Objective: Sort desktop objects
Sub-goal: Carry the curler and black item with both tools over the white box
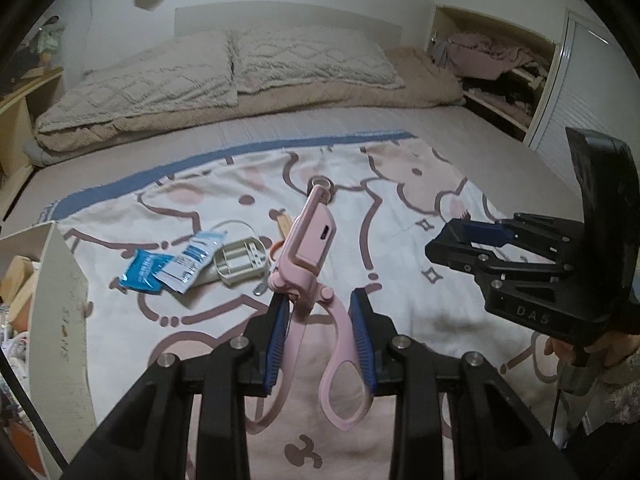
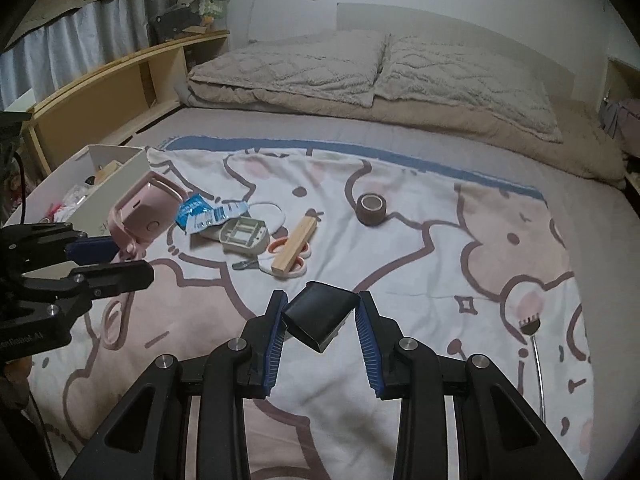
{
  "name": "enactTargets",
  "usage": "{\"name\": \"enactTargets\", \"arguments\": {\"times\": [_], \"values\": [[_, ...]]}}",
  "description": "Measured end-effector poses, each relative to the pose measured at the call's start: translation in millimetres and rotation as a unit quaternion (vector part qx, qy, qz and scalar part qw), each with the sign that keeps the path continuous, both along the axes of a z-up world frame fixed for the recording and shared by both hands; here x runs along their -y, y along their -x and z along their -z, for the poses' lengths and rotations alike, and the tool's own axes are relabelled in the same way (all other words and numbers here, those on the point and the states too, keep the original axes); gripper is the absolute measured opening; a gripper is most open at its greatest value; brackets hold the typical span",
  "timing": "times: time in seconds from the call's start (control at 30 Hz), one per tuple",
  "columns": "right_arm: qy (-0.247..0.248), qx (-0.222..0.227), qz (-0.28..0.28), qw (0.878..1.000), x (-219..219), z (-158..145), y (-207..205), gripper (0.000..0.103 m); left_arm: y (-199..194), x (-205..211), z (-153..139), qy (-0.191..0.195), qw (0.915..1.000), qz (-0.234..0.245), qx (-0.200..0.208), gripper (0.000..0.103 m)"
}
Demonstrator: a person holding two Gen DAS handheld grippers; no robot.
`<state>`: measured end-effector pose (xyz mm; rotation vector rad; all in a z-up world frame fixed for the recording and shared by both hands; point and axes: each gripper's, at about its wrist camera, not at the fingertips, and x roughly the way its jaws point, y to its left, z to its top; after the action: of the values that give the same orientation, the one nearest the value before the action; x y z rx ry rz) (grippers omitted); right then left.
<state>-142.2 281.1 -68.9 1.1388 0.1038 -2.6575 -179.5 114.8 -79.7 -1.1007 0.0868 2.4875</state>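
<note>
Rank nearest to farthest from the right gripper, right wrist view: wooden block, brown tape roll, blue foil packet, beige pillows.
From the right gripper, shut on a black box:
1. Wooden block, just ahead, lying across the orange-handled scissors.
2. Brown tape roll, farther ahead, slightly right.
3. Blue foil packet, ahead to the left; nearly level with the tape, a close call.
4. Beige pillows, far end of the bed.

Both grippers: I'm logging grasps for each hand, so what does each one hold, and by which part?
The left gripper clamps the pink phone holder by its looped strap, below the joint. The right gripper pinches the small black box by two opposite sides.
</note>
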Motion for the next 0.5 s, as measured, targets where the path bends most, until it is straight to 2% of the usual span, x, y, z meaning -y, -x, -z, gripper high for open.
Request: {"name": "enactTargets", "arguments": {"times": [0.5], "values": [[0.008,-0.019,-0.005,1.000,19,-45,-6,0.035,-32,38,-57,0.006,0.9966,-0.037,-0.073,0.032]]}}
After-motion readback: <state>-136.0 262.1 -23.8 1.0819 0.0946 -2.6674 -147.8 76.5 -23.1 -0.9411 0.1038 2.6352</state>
